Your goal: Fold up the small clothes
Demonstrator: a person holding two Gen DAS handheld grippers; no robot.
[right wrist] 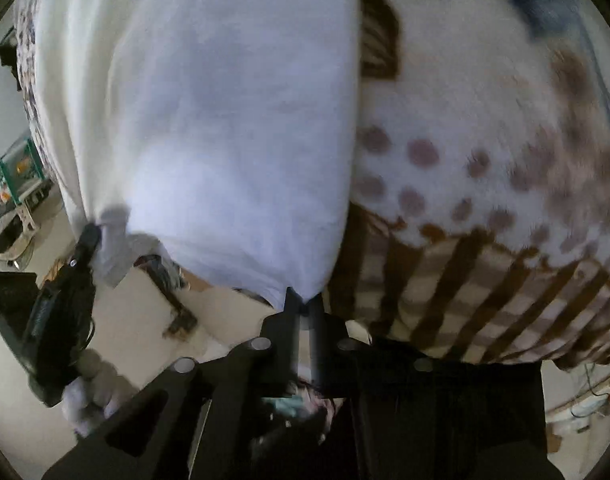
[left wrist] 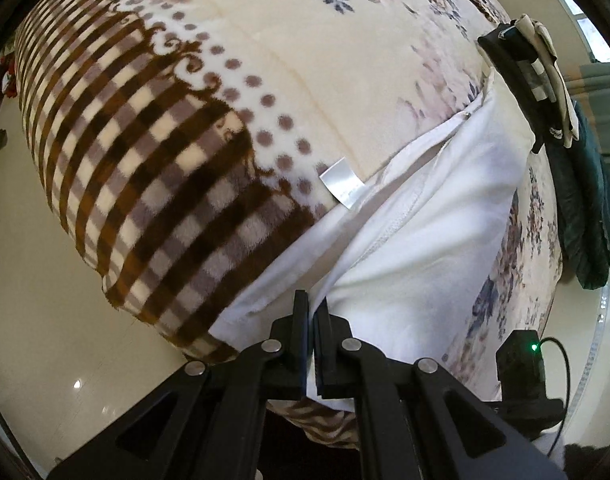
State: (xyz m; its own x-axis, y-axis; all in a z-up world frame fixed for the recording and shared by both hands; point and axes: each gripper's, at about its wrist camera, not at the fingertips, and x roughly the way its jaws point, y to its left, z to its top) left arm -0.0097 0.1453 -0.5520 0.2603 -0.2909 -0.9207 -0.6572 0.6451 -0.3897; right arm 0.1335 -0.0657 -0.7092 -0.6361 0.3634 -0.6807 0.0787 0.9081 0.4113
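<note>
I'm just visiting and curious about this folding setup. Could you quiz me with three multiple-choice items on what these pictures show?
1. Where does the white garment lie?
A. on the patterned blanket
B. on the floor
C. in a basket

2. What colour are the blanket's stripes?
A. green
B. brown
C. red

3. What is the left gripper doing?
A. gaping open
B. shut on the white garment
C. holding a hanger

Answers:
1 A, the blanket shows around it.
2 B, brown checks at the border.
3 B, its jaws pinch white cloth.
</note>
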